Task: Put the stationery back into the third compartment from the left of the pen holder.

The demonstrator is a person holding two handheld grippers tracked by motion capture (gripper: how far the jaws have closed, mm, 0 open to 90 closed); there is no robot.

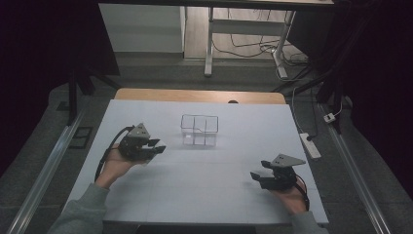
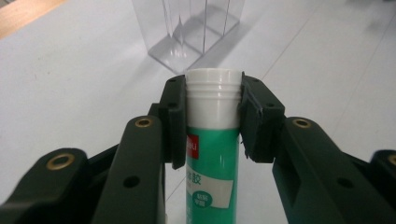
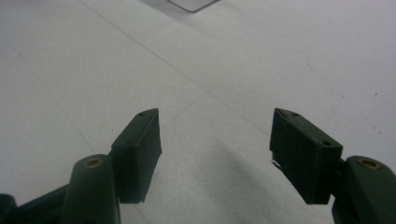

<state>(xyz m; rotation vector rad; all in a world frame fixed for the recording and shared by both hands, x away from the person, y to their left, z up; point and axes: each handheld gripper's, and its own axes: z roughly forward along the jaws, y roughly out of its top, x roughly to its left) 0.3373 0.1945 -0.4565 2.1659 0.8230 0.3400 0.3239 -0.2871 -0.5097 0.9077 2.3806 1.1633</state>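
In the left gripper view a green glue stick [image 2: 211, 154] with a white cap points away from me, and my left gripper [image 2: 212, 100] is shut on it near the cap. Just beyond it stands a clear plastic divided box [image 2: 189, 28]. The high view shows that box [image 1: 199, 129] at the middle of the white table, with the left gripper [image 1: 157, 147] at its left, held in a hand. My right gripper [image 1: 257, 178] rests at the right front of the table, open. Its jaws [image 3: 215, 135] stand wide apart over bare white tabletop.
The white table top [image 1: 204, 195] sits on a wooden desk whose edge [image 1: 199, 95] shows at the back. A power strip [image 1: 310, 145] and cables lie on the floor to the right. Metal desk legs [image 1: 209, 44] stand behind.
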